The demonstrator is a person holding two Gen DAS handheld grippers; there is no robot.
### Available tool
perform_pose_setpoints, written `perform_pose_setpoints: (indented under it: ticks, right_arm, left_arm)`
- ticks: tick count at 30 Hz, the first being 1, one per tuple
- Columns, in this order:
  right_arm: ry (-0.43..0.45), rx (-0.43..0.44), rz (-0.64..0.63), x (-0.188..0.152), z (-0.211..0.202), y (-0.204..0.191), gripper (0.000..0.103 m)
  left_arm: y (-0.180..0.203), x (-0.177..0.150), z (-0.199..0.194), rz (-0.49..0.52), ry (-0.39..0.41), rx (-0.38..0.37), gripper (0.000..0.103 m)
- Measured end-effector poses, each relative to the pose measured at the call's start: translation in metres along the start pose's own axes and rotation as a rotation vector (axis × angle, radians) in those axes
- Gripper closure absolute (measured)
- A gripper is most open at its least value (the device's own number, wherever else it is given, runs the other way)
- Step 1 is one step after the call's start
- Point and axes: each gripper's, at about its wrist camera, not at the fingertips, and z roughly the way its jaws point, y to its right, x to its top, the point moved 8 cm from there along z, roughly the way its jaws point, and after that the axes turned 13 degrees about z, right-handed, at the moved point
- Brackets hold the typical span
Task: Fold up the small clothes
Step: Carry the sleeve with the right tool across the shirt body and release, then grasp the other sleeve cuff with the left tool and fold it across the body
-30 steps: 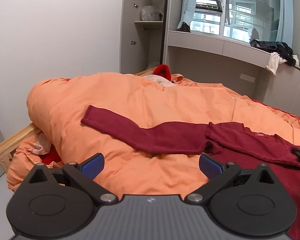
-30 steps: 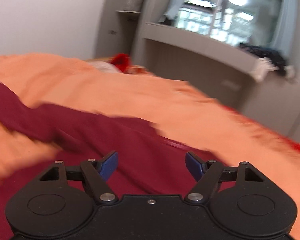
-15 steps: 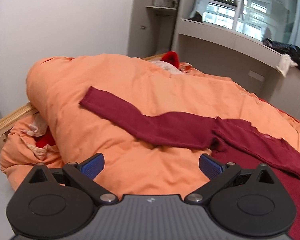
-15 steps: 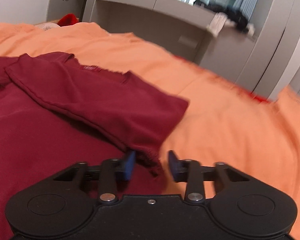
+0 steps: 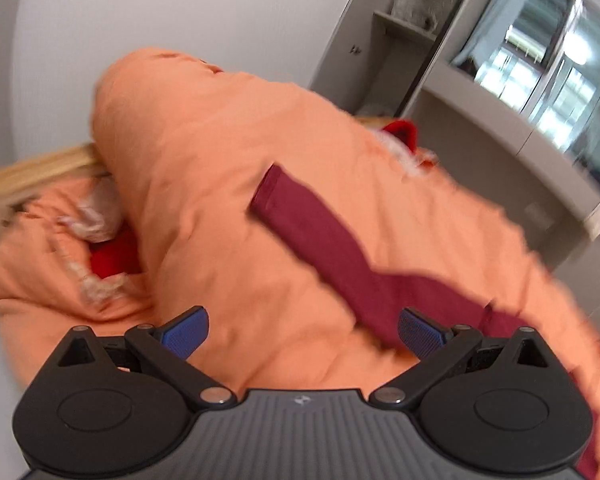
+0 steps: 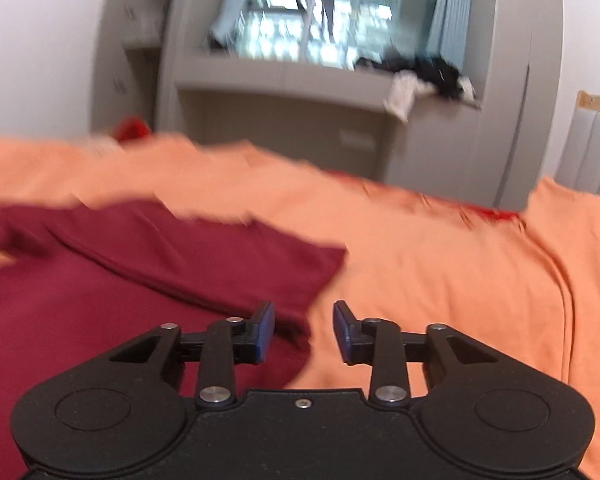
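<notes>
A dark red long-sleeved top lies on an orange duvet point(image 5: 228, 168). In the left wrist view one sleeve point(image 5: 320, 240) stretches out to the upper left. My left gripper point(image 5: 302, 334) is wide open and empty, above the duvet just left of that sleeve. In the right wrist view the other sleeve is folded across the top's body point(image 6: 100, 280), its cuff end point(image 6: 300, 276) lying just ahead of the fingers. My right gripper point(image 6: 303, 330) is open with a narrow gap and holds nothing. Both views are blurred.
A wooden bed frame point(image 5: 32, 176) shows at the left, with a white wall behind it. Grey built-in shelves and a window ledge point(image 6: 300, 80) with dark clothes point(image 6: 428, 72) stand beyond the bed. Red bedding point(image 5: 112, 256) shows under the duvet.
The left gripper has tilted and moved closer to the outstretched sleeve. The right gripper has drawn back slightly from the folded sleeve's cuff and its fingers have opened a little wider.
</notes>
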Motion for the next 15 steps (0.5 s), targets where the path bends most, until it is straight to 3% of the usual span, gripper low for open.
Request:
perform_pose_setpoints:
  ticks: [2, 3, 7, 11, 15]
  right_arm:
    - [0.066, 0.078, 0.029, 0.005, -0.038, -0.010, 0.035]
    - [0.106, 0.118, 0.045, 0.006, -0.056, -0.016, 0.031]
    - [0.170, 0.215, 0.045, 0.001, -0.095, -0.040, 0.031]
    - [0.183, 0.225, -0.002, -0.002, -0.100, -0.046, 0.031]
    - [0.177, 0.214, 0.045, -0.002, -0.101, -0.039, 0.031]
  left_arm:
    - [-0.015, 0.014, 0.019, -0.041, 0.013, -0.050, 0.000]
    - [-0.019, 0.018, 0.028, -0.051, 0.007, -0.054, 0.000]
    - [-0.033, 0.019, 0.068, -0.118, -0.035, -0.084, 0.001]
    - [-0.038, 0.024, 0.091, -0.163, -0.017, -0.089, 0.001]
    - [-0.046, 0.034, 0.099, -0.289, 0.036, -0.151, 0.001]
